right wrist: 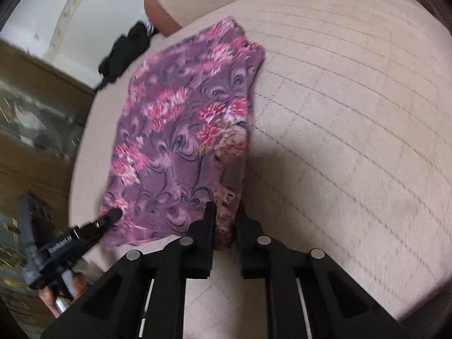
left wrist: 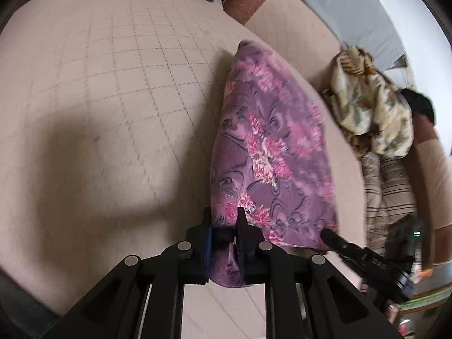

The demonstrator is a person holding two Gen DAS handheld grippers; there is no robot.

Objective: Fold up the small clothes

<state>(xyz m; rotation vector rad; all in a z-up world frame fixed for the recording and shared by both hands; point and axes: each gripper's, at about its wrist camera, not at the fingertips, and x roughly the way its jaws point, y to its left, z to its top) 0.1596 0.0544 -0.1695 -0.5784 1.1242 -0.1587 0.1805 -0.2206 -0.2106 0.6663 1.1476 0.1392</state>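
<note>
A purple cloth with pink flowers (left wrist: 271,152) hangs lifted over the beige quilted sofa seat (left wrist: 113,84). My left gripper (left wrist: 223,217) is shut on its near left corner. My right gripper (left wrist: 329,230) enters from the right in the left wrist view and pinches the other near corner. In the right wrist view the cloth (right wrist: 183,130) stretches away from my right gripper (right wrist: 226,212), which is shut on its corner. My left gripper (right wrist: 113,214) grips the cloth's left corner there. The far edge of the cloth trails toward the sofa back.
A heap of cream and tan patterned clothes (left wrist: 373,107) lies on the seat to the right, with striped fabric (left wrist: 387,192) below it. A black garment (right wrist: 124,53) lies at the seat's far left edge. A brown sofa arm (right wrist: 161,8) stands behind.
</note>
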